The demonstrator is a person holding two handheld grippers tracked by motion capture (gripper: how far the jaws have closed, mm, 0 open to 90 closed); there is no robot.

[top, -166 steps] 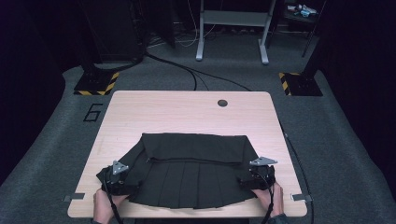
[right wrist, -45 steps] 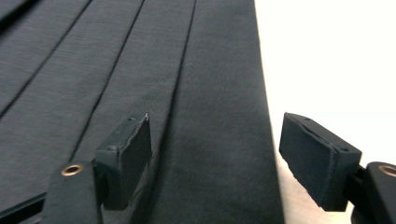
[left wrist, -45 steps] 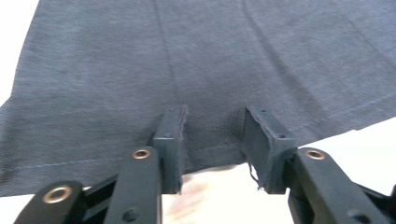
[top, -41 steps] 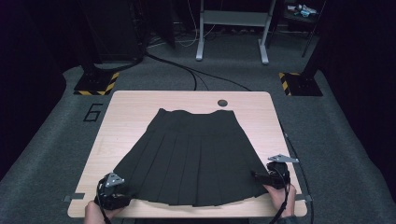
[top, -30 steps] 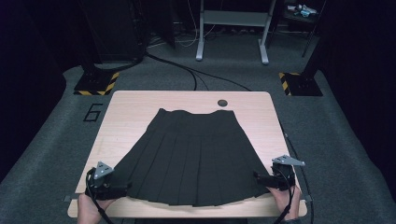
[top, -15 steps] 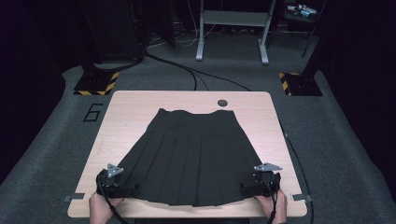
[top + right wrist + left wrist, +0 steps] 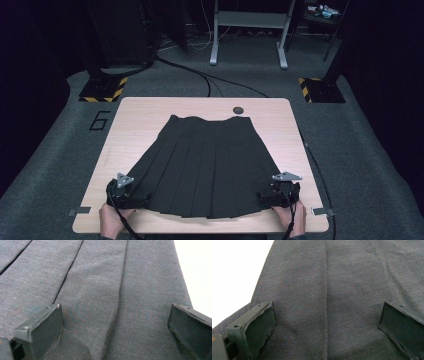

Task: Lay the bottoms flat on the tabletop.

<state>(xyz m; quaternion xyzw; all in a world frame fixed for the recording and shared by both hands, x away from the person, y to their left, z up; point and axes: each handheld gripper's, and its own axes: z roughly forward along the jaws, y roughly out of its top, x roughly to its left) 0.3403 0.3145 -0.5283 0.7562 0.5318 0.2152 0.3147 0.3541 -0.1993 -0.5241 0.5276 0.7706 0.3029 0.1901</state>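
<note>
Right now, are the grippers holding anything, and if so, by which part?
Nothing is held. The left gripper and right gripper sit open over the black skirt's hem corners, jaws wide apart.

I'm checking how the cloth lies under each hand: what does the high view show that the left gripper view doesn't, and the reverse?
High view: the whole black pleated skirt spread flat on the light wooden table, waistband at the far side, a small dark round disc beyond it, and the right tool at the hem's other corner.

Left gripper view: the grey weave up close, one pleat seam running between wide-apart pads.

Both: the skirt, its side edge against the table, and the left tool open at the hem.
</note>
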